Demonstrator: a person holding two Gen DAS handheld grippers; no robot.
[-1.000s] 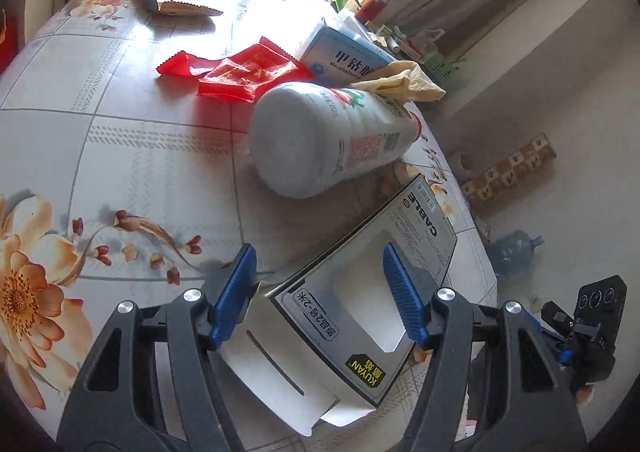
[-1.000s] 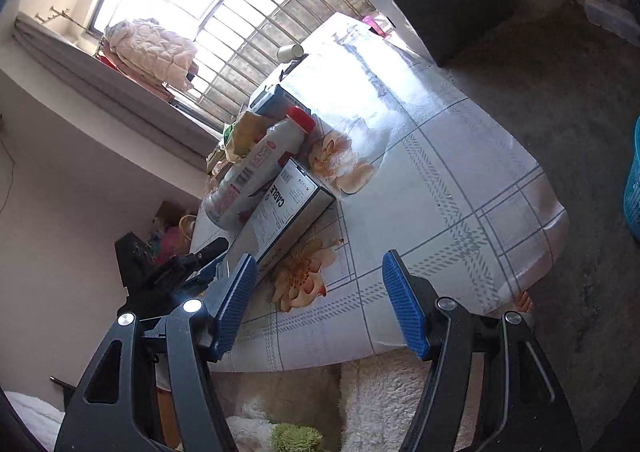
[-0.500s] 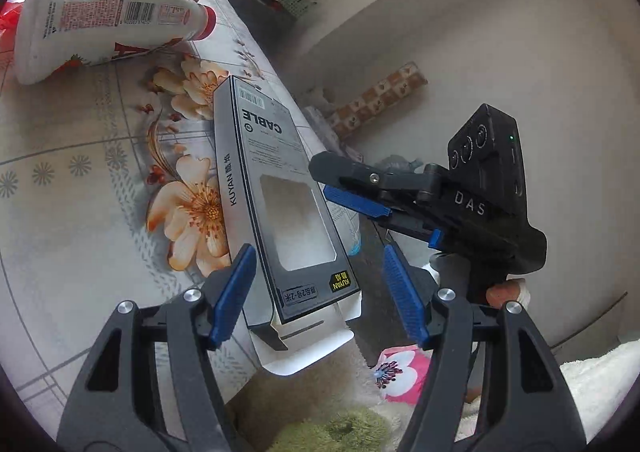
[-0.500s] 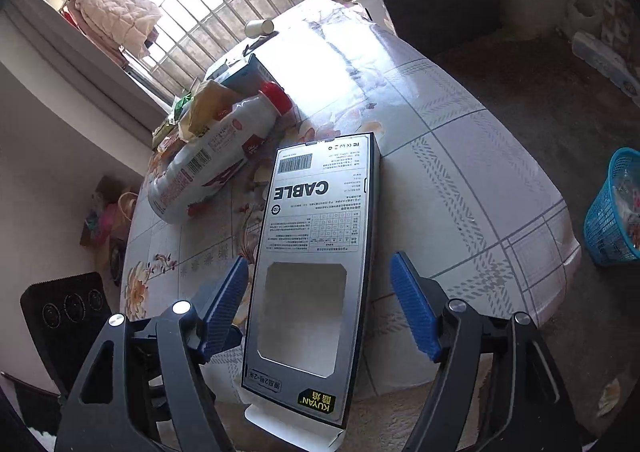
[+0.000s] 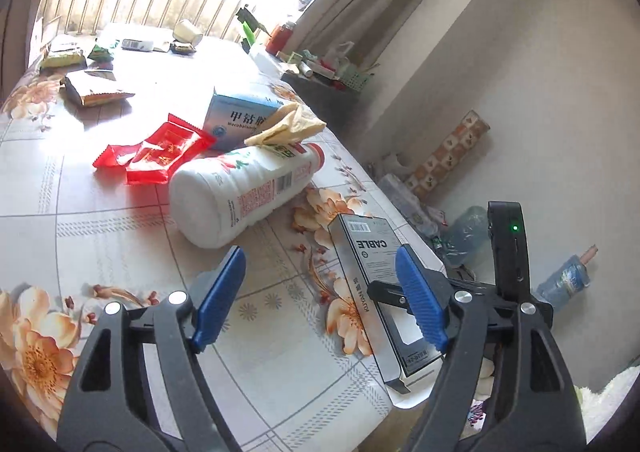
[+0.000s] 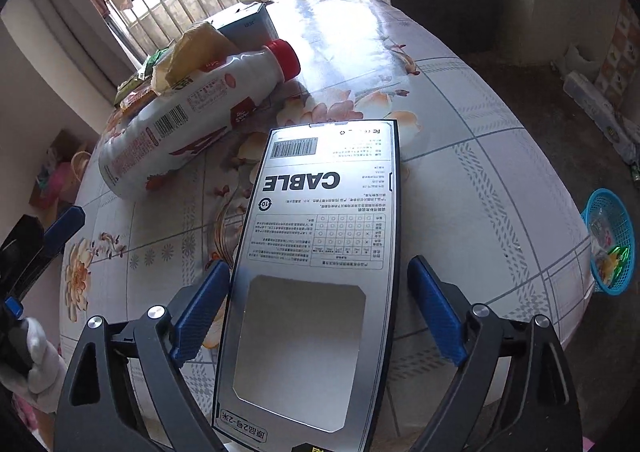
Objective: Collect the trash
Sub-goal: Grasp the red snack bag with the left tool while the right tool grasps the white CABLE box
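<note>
A grey CABLE box (image 6: 320,236) lies at the near edge of the floral table (image 6: 472,156), its near end between the open jaws of my right gripper (image 6: 316,312); the fingers do not touch it. In the left wrist view the box (image 5: 372,264) lies at the right, with the right gripper's black body behind it. My left gripper (image 5: 320,296) is open and empty above the table, left of the box. A white bottle with a red cap (image 5: 244,192) lies on its side beyond, also seen in the right wrist view (image 6: 192,116).
Red wrappers (image 5: 156,150), a blue-white box (image 5: 240,118), a crumpled yellow paper (image 5: 288,126) and snack packets (image 5: 94,90) lie further back. A paper cup (image 5: 186,30) is by the window. A blue basket (image 6: 610,248) with trash stands on the floor at the right.
My left gripper has swung left, off the box, and now faces the bottle. My right gripper has moved forward so the box's near end sits between its jaws.
</note>
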